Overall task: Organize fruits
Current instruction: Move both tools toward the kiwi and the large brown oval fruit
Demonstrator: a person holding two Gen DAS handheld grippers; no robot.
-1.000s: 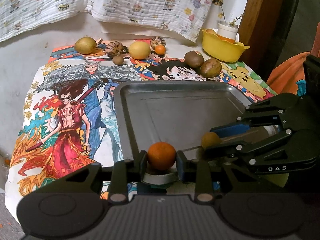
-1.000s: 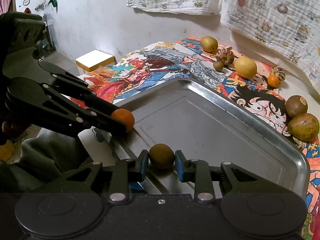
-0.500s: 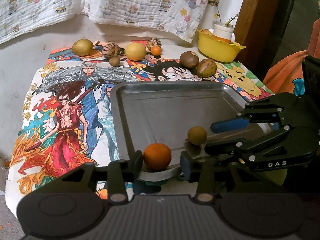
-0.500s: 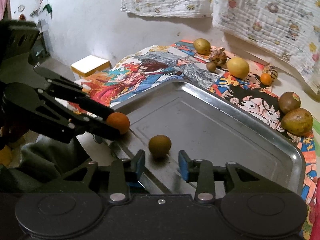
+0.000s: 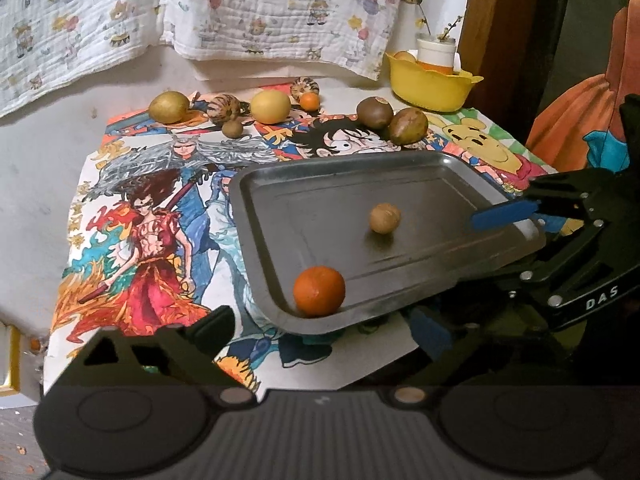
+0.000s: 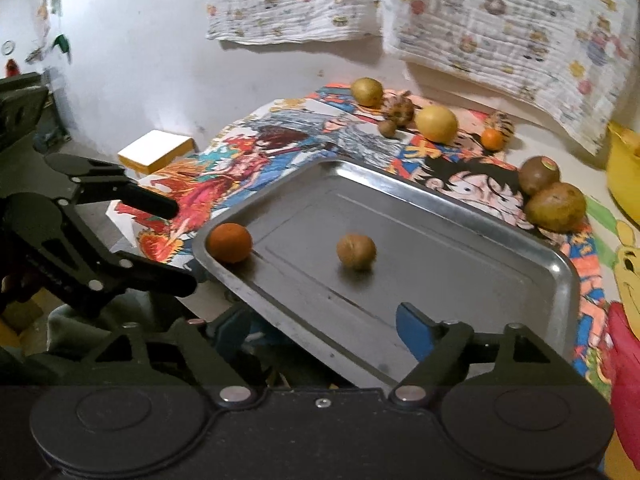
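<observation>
Right hand-held gripper (image 5: 496,268) opening, empty, lettered "DAS"

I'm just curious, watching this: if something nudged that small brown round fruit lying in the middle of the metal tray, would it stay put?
Probably not. The small brown fruit looks nearly spherical, so it would likely roll. The tray has a smooth, bare metal floor, offering little grip. Its raised rim should stop the fruit, much as the orange sits against the rim's corner.
</observation>
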